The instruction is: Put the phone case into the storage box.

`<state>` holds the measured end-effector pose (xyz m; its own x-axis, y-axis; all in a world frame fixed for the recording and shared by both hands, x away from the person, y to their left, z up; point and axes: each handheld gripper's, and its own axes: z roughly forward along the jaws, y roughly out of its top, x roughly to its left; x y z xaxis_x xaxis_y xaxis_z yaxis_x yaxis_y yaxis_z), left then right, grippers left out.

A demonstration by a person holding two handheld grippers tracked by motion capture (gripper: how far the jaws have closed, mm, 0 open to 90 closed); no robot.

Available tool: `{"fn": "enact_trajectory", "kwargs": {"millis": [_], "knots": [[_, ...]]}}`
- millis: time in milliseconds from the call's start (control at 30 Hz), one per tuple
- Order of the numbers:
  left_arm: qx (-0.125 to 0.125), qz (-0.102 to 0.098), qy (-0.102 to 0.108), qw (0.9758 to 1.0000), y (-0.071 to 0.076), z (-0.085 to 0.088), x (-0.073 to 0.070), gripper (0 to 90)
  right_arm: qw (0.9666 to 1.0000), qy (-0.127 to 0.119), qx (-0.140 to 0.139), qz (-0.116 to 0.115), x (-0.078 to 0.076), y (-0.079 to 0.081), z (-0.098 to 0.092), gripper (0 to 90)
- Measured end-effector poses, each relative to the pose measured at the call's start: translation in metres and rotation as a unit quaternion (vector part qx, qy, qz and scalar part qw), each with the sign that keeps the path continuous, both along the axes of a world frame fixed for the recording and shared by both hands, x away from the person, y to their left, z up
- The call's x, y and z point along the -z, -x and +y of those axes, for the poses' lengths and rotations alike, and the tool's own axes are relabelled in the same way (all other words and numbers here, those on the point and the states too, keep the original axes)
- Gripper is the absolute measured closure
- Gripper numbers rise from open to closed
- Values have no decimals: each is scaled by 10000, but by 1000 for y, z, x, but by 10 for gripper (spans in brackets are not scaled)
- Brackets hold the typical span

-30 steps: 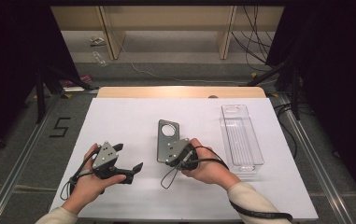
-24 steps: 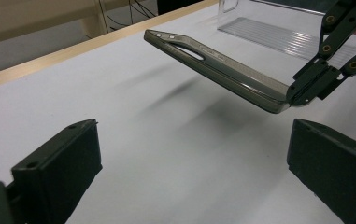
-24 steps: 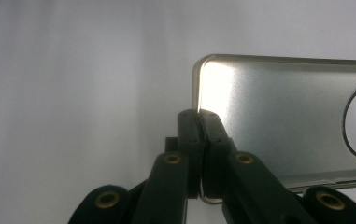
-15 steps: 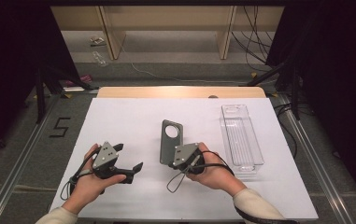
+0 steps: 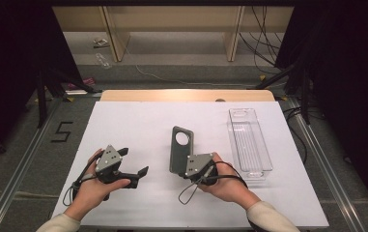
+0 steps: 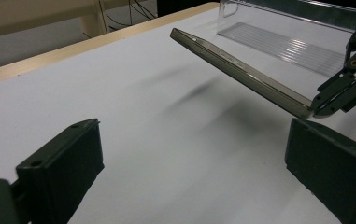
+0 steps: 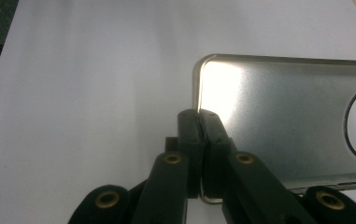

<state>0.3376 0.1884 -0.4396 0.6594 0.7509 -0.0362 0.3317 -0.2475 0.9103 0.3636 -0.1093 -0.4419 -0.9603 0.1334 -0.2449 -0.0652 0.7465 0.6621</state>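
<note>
Carry step: right gripper pinches grey metallic phone case aloft; left gripper spread, idle. Next, probably clear plastic tray.

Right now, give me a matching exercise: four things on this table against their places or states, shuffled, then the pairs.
Things:
1. phone case
2. clear tray
3. left gripper
4. right gripper

States:
A. jaws wide apart, nothing between them
B. lying flat at the table's right side, nothing in it
C. lifted at a tilt, pinched at one end
D. jaws clamped on a thin edge

Pairs: 1-C, 2-B, 3-A, 4-D
</note>
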Motion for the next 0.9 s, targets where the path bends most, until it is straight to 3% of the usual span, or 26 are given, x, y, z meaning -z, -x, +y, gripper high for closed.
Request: {"fn": "enact_trajectory", "kwargs": {"millis": [333, 900], "knots": [[-102, 36, 253, 9996, -12, 2, -17, 50, 10000, -73, -22, -51, 1, 6, 1, 894], [-89, 189, 274, 9994, -36, -17, -28, 126, 9998, -133, -64, -96, 3, 14, 4, 894]]}}
